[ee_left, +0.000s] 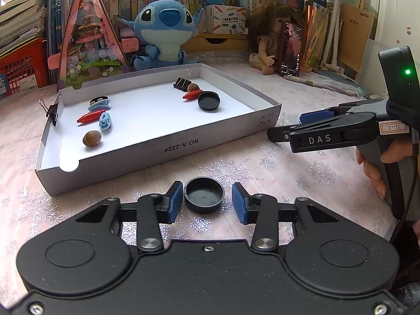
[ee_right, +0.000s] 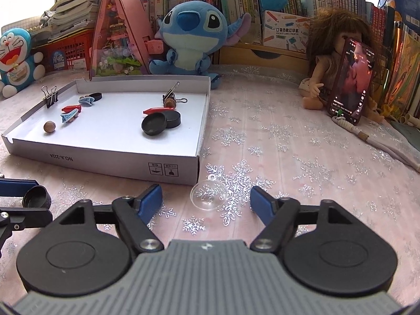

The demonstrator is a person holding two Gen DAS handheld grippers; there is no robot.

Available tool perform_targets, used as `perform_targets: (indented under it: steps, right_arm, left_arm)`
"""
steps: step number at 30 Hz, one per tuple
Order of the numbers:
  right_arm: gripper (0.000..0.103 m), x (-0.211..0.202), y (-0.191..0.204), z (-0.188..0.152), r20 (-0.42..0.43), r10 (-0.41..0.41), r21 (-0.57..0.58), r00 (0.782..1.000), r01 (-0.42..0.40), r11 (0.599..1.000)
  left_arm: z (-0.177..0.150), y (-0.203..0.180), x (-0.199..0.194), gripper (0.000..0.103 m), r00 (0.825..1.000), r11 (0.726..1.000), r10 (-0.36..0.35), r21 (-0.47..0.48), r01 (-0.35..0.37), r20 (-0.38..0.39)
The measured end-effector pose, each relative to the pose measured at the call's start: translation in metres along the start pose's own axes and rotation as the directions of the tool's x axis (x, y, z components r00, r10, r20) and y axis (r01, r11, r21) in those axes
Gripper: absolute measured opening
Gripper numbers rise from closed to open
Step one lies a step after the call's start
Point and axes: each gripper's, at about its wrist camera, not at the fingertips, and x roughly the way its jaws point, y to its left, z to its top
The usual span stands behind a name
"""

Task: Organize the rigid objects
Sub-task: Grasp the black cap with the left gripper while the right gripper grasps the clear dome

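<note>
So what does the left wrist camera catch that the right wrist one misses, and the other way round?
Only the left wrist view shows the right gripper from outside, with the hand holding it.

Only the right wrist view shows a clear plastic half-ball on the tablecloth between the right gripper's open fingers, a Doraemon plush, and two black caps side by side in the tray.

Both show the white cardboard tray, the Stitch plush, the doll behind a phone, and the loose black cap between the left gripper's open fingers.
</note>
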Motion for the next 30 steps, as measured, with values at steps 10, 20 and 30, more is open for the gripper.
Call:
perform_targets:
  steps: [10,20,30]
  right_arm:
    - [0.056,-0.0003,0.0047,-0.0016,-0.001,0.017,-0.001,1.000,-0.017,1.000]
    - [0.038,-0.0025,0.0089,-0.0022,0.011,0.030,-0.009,0.999,-0.030,1.000]
    - [0.033,-0.0042,0.0079,-0.0034,0.018,0.034,-0.001,0.999,-0.034,0.999]
  left_arm:
    - [-0.0009,-0.0021,-0.0002,0.031,1.000,1.000,0.015,0.012,-0.015,0.008]
    - [-0.0008,-0.0024,-0.0007,0.030,1.000,1.000,0.016,0.012,-0.016,0.009]
    - [-0.0008,-0.0014,-0.0010,0.030,1.000,1.000,0.015,0.005,-0.015,0.013]
